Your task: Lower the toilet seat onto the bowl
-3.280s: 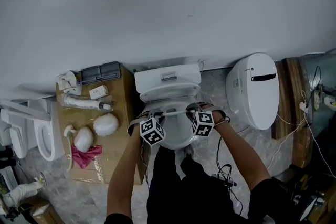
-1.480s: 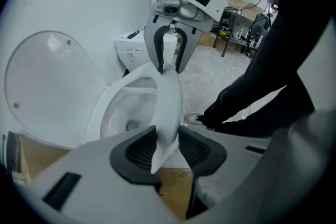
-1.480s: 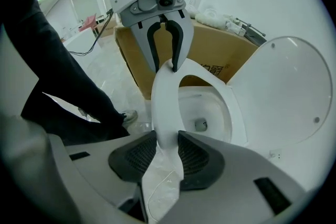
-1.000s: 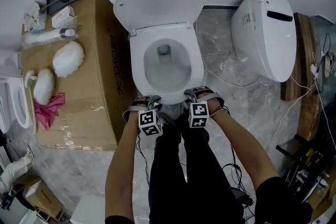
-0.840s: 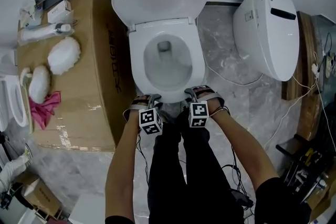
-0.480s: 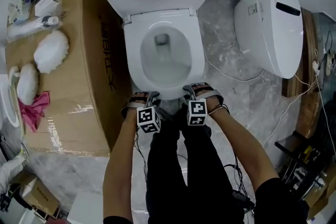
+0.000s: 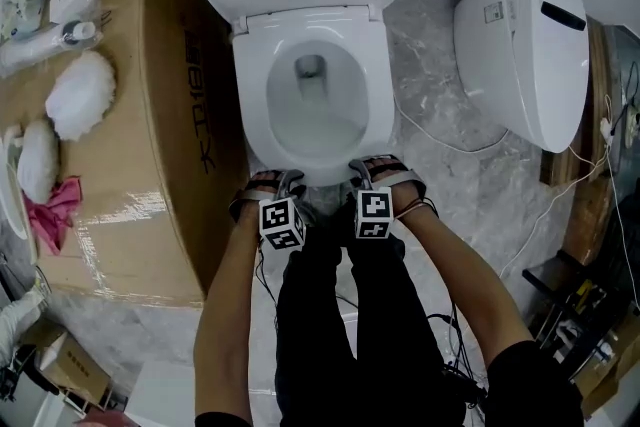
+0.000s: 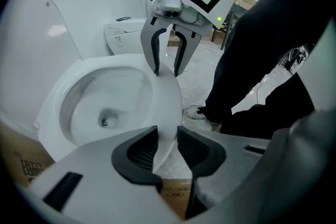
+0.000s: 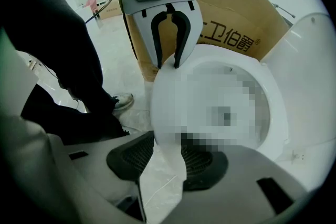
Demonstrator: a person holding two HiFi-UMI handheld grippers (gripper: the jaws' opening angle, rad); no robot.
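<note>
seat [image 7: 252, 85]: down on bowl [image 7: 315, 120]
left gripper [image 8: 167, 150]: closing round seat's front edge
right gripper [image 9: 168, 160]: spread, edge between
box [image 7: 190, 105]: chinese print

The side of the cardboard box [image 9: 236, 18] beside the toilet carries dark printed Chinese characters [image 9: 229, 39]; in the right gripper view "卫伯爵" can be read, with one more character before it partly hidden. In the head view the same line of print [image 7: 197, 127] runs lengthwise down the box's side, too skewed to read. In the left gripper view small dark print sits on the box's lower left corner [image 8: 22, 167], too small to make out. A small label [image 7: 493, 12] stands on the lid of the second toilet at the right, illegible. The left cube [image 7: 281, 223] and right cube [image 7: 373, 212] show only black-and-white square patterns, no letters
</note>
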